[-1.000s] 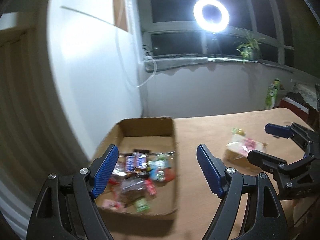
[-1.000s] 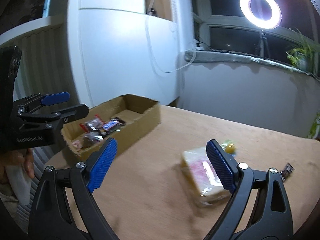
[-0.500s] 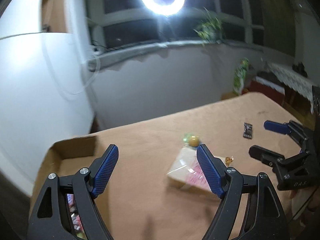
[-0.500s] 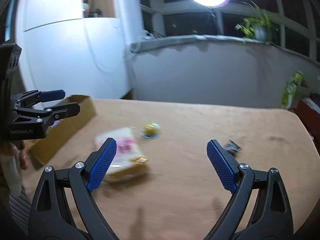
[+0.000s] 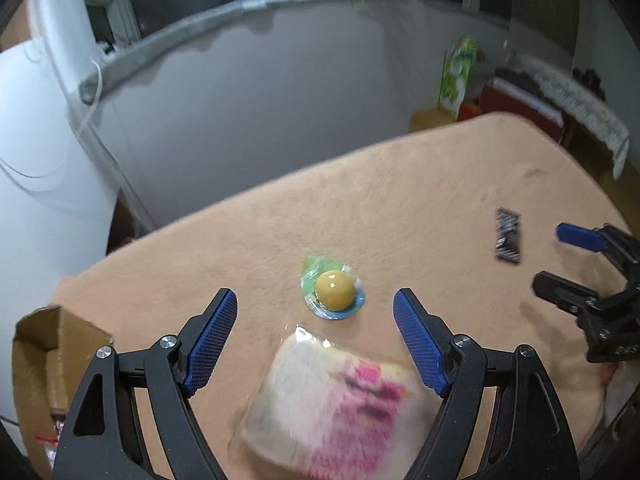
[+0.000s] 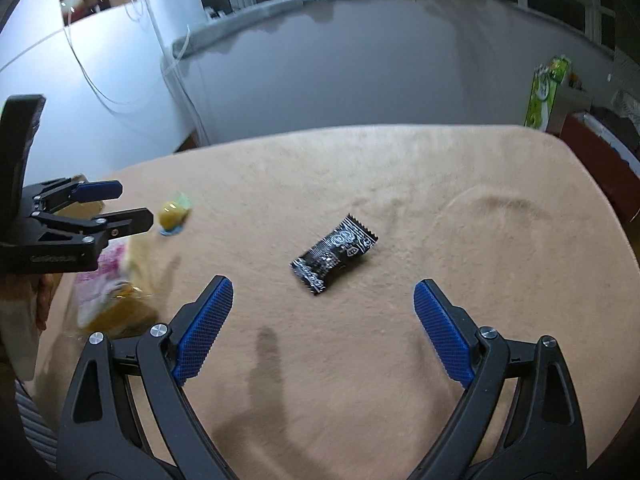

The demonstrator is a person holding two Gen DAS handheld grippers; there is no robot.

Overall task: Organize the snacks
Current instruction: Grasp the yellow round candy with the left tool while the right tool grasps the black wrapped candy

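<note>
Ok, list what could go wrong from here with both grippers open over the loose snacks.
1. The black wrapper lies flat on the soft tan cloth; the right gripper may pinch cloth too.
2. The round yellow snack sits right by the clear bread pack; the left gripper could nudge it away.

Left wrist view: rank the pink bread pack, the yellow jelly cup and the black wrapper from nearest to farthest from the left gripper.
From the left gripper:
1. Pink bread pack, just below, between the fingers.
2. Yellow jelly cup, just ahead on the table.
3. Black wrapper, far right, near the right gripper.
</note>
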